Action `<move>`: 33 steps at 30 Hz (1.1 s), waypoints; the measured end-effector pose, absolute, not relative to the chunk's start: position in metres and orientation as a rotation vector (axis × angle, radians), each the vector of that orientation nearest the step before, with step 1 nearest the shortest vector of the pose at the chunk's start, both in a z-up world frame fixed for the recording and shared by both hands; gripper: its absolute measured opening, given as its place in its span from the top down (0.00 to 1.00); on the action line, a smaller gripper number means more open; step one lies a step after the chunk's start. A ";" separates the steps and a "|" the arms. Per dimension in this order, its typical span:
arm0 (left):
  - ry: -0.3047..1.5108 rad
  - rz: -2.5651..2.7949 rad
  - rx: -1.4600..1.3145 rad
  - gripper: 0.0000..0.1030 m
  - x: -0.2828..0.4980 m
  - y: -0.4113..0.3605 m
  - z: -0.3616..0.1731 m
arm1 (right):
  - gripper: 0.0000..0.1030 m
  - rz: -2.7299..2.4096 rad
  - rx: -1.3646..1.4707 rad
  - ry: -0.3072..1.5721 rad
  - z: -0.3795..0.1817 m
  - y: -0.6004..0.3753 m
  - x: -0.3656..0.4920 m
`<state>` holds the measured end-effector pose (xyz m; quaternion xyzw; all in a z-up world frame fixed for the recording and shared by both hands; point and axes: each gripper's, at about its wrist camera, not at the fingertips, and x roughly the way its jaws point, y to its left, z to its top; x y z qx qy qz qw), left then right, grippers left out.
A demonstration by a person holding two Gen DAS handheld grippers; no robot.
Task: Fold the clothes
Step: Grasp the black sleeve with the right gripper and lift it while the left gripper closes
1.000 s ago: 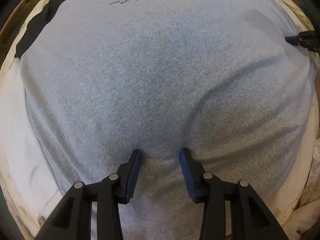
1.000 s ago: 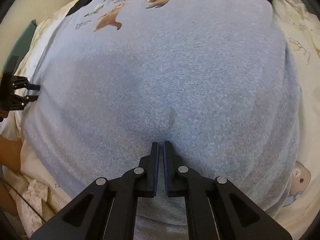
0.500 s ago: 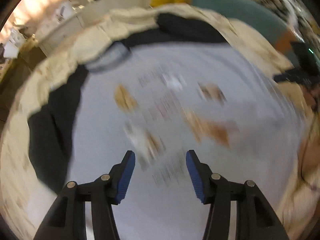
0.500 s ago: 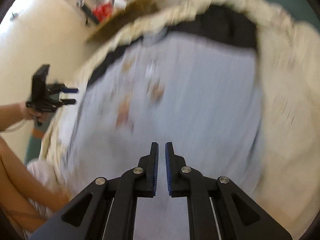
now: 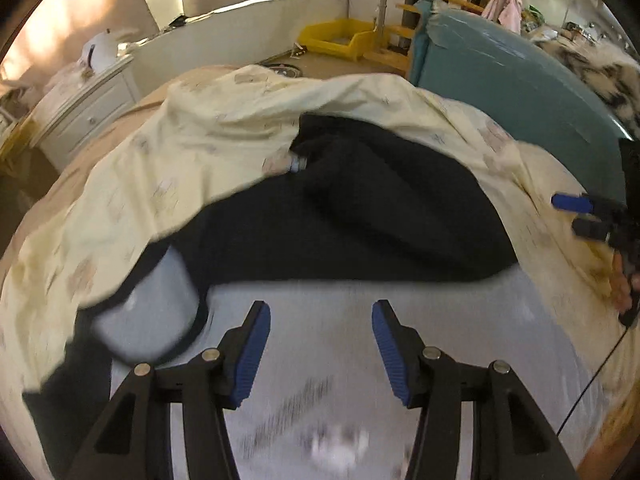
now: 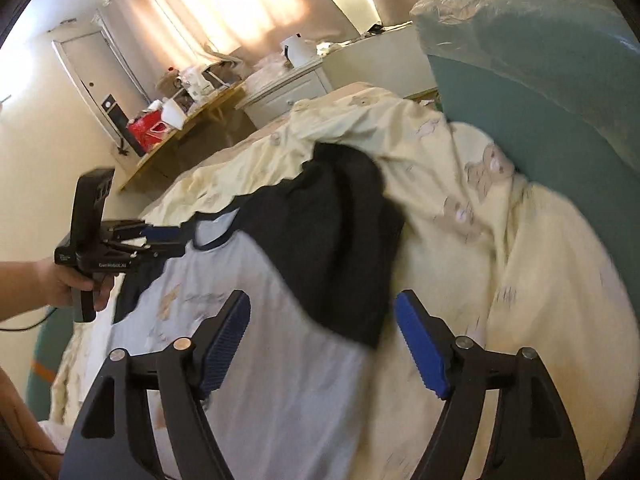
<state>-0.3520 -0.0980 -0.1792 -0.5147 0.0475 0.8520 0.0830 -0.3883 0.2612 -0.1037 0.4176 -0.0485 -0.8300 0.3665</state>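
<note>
**Both grippers off the shirt, reaching toward the sleeves**

Bedroom, cluttered; bed (image 6: 540,320) covered with a pale yellow printed sheet (image 5: 208,148), teal headboard (image 6: 560,92) on the right, white nightstand (image 6: 288,88) far back. Grey shirt (image 6: 280,380) with black sleeves lies spread on the sheet, printed front up, collar (image 6: 216,236) at the far end. One black sleeve (image 6: 344,240) sprawls out to the right of the body, not tucked in.

Left gripper (image 5: 320,340): jaws apart, nothing between the pads, hanging over the upper chest near the collar. Right gripper (image 6: 320,340): jaws opening, no cloth in them, over the shirt's right edge where the black sleeve starts. Each gripper also shows at the edge of the other view, hand-held.

Step, as I read it: between folds, hands free, moving up toward the shoulder end. Next move likely calls for pinching a sleeve or shoulder edge, catching the full cloth layer but not the sheet under it, then carrying it across the grey body. Motion blur near the print, details unclear.
</note>
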 end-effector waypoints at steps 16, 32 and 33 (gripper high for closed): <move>0.317 2.674 -1.732 0.87 -0.560 -0.053 -0.234 | 0.93 -2.144 1.190 0.037 -0.163 0.218 -0.486; 0.520 2.628 -1.078 0.99 -0.522 -0.014 -0.112 | 0.94 -2.279 0.827 0.447 -0.083 0.214 -0.395; 0.525 2.620 -1.126 0.99 -0.509 -0.025 -0.123 | 0.93 -2.185 0.795 0.498 -0.090 0.200 -0.380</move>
